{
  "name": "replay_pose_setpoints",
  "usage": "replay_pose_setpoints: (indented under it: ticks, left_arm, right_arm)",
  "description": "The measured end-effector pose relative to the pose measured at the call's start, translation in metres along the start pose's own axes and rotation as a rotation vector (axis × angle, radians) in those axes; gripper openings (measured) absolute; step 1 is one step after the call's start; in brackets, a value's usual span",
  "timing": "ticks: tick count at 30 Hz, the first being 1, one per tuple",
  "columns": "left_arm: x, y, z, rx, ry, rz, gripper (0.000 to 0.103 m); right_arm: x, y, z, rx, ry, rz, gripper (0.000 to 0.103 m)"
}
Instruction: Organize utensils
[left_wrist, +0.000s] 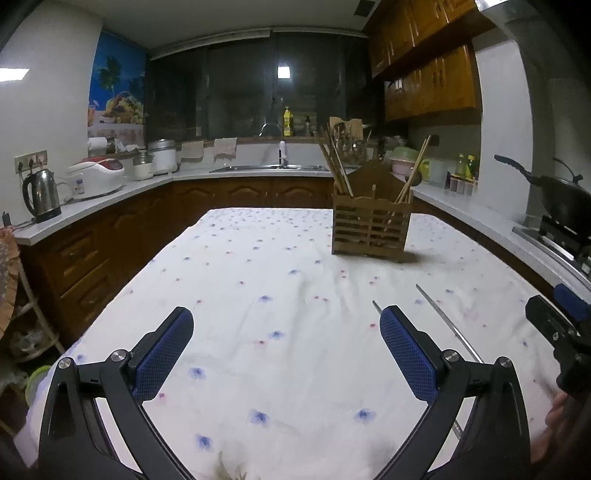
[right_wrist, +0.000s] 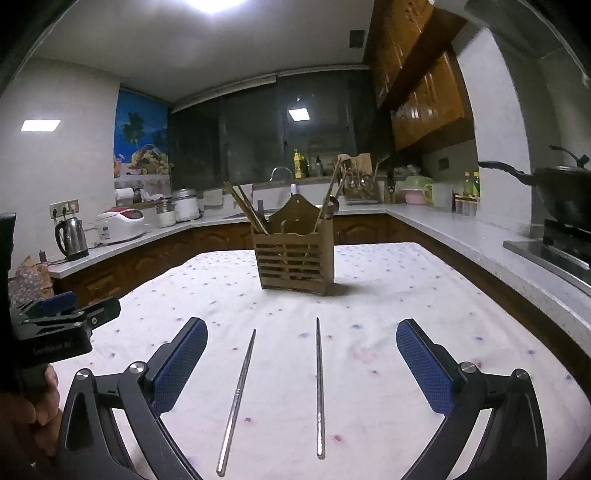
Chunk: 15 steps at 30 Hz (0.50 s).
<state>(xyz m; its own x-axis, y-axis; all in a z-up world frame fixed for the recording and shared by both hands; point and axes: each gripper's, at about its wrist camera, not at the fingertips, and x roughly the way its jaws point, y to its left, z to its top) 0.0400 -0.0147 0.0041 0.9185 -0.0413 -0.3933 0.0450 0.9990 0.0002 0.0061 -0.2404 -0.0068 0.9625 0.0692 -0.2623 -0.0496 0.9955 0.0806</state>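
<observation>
Two metal chopsticks lie on the flowered tablecloth between my right gripper's fingers: the left chopstick (right_wrist: 238, 397) and the right chopstick (right_wrist: 319, 387), tips pointing away. A wooden slatted utensil holder (right_wrist: 295, 260) with wooden chopsticks in it stands upright beyond them; it also shows in the left wrist view (left_wrist: 371, 229). My right gripper (right_wrist: 301, 330) is open and empty above the near ends. My left gripper (left_wrist: 286, 319) is open and empty over bare cloth, to the left of one chopstick (left_wrist: 448, 321). The right gripper's body (left_wrist: 554, 332) shows at the left view's right edge.
The cloth-covered table (left_wrist: 258, 280) is ringed by counters. A kettle (left_wrist: 40, 194) and rice cooker (left_wrist: 98, 175) stand on the left counter, a sink (left_wrist: 269, 168) at the back, a wok on a stove (left_wrist: 561, 199) at the right.
</observation>
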Motion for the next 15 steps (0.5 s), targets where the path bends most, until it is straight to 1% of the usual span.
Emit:
replay_pose_setpoints:
  ticks: [5, 15]
  left_arm:
    - [0.002, -0.003, -0.004, 0.018, 0.0, 0.022, 0.103]
    - [0.005, -0.004, -0.009, 0.029, -0.001, 0.029, 0.103]
  right_arm:
    - [0.002, -0.005, -0.003, 0.006, 0.007, -0.018, 0.103]
    - [0.001, -0.013, -0.007, 0.019, 0.004, -0.039, 0.103]
